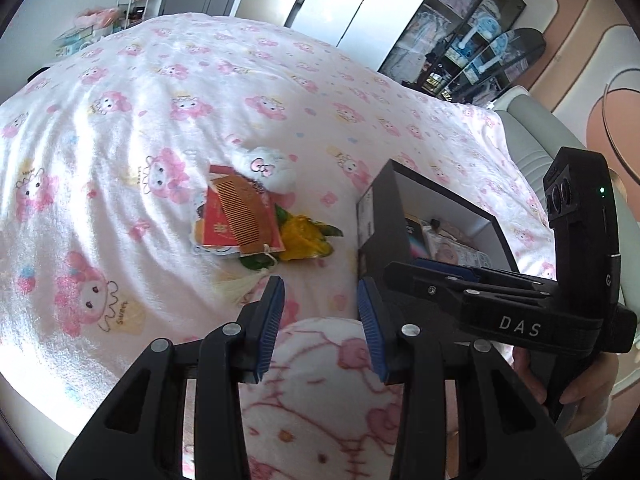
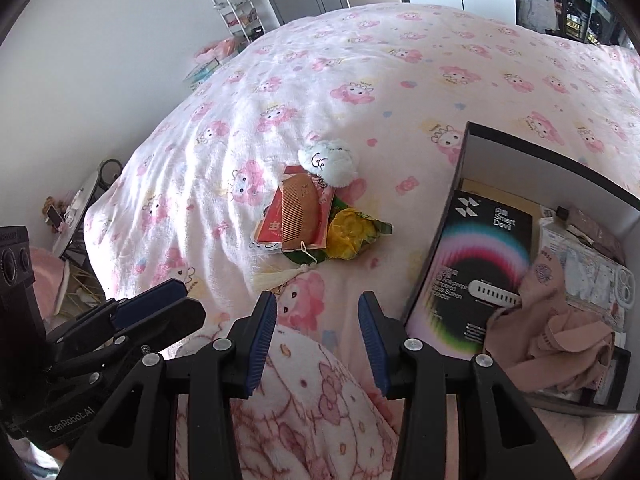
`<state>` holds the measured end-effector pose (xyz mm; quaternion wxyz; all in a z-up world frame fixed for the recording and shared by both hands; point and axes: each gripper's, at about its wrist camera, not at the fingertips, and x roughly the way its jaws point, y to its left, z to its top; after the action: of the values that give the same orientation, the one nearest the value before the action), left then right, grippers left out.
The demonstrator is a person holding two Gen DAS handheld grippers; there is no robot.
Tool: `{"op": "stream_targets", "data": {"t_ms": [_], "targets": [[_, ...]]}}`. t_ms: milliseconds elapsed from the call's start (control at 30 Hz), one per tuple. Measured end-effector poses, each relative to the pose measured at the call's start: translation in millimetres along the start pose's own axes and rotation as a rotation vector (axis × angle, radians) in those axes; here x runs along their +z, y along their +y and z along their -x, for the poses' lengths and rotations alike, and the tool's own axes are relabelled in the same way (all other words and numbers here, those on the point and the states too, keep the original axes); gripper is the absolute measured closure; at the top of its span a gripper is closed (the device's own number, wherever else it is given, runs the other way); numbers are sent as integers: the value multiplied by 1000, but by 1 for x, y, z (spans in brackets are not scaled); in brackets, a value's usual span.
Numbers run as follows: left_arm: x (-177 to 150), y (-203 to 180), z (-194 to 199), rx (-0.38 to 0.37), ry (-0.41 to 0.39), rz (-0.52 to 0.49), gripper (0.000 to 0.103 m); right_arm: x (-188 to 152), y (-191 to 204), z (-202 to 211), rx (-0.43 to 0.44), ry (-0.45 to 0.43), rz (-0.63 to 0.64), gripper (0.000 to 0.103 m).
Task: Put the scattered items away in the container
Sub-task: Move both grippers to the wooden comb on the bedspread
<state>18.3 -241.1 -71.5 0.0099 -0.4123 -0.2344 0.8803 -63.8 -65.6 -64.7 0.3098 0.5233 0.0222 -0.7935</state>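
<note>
Both the left gripper (image 1: 321, 322) and right gripper (image 2: 317, 338) hover open and empty over the bed (image 2: 400, 80). At twelve o'clock, a stiff, light wooden comb (image 2: 298, 212) lies atop a red packet (image 2: 272, 230); the box (image 2: 464, 152) sits at two o'clock. Pinching the comb across its solid spine looks safest

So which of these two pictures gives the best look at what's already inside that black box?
The right wrist view. It looks down into the black box, showing the Smart Devil package and pink cloth. The left wrist view sees the box from the side, with the right gripper blocking most of its contents.
</note>
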Motion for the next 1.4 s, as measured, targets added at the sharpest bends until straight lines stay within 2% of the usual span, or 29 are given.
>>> {"op": "stream_targets", "data": {"t_ms": [133, 233, 367, 500, 633, 733, 767, 800, 833, 867, 1067, 1133, 1200, 1267, 1400], "targets": [[13, 35, -33, -10, 56, 65, 64, 21, -3, -37, 21, 80, -29, 65], [27, 65, -72, -39, 160, 153, 66, 34, -2, -66, 12, 133, -20, 65], [42, 94, -109, -137, 234, 276, 66, 46, -3, -99, 73, 197, -66, 65], [51, 101, -138, -138, 307, 312, 66, 55, -2, -114, 37, 207, -68, 65], [45, 106, -167, -150, 387, 361, 66, 59, -11, -117, 10, 207, -90, 65], [44, 106, -174, -151, 390, 369, 67, 55, -17, -115, -12, 202, -102, 65], [45, 105, -174, -144, 386, 363, 75, 54, -17, -113, 3, 193, -97, 65], [47, 104, -175, -136, 383, 354, 92, 53, -16, -111, 6, 194, -96, 65], [49, 103, -176, -135, 384, 348, 98, 52, -14, -109, 0, 195, -95, 65], [48, 100, -175, -140, 385, 347, 99, 51, -12, -107, -4, 194, -93, 65], [36, 81, -157, -170, 383, 286, 99, 48, -13, -101, -7, 184, -112, 65], [39, 87, -152, -135, 366, 283, 98, 49, -13, -102, 1, 194, -121, 65], [42, 95, -152, -97, 361, 309, 88, 50, -9, -106, 18, 203, -118, 65], [50, 103, -152, -92, 338, 330, 85, 52, -6, -113, 36, 213, -120, 65], [80, 108, -156, -36, 274, 279, 81, 61, -7, -131, 24, 223, -154, 65]]}}
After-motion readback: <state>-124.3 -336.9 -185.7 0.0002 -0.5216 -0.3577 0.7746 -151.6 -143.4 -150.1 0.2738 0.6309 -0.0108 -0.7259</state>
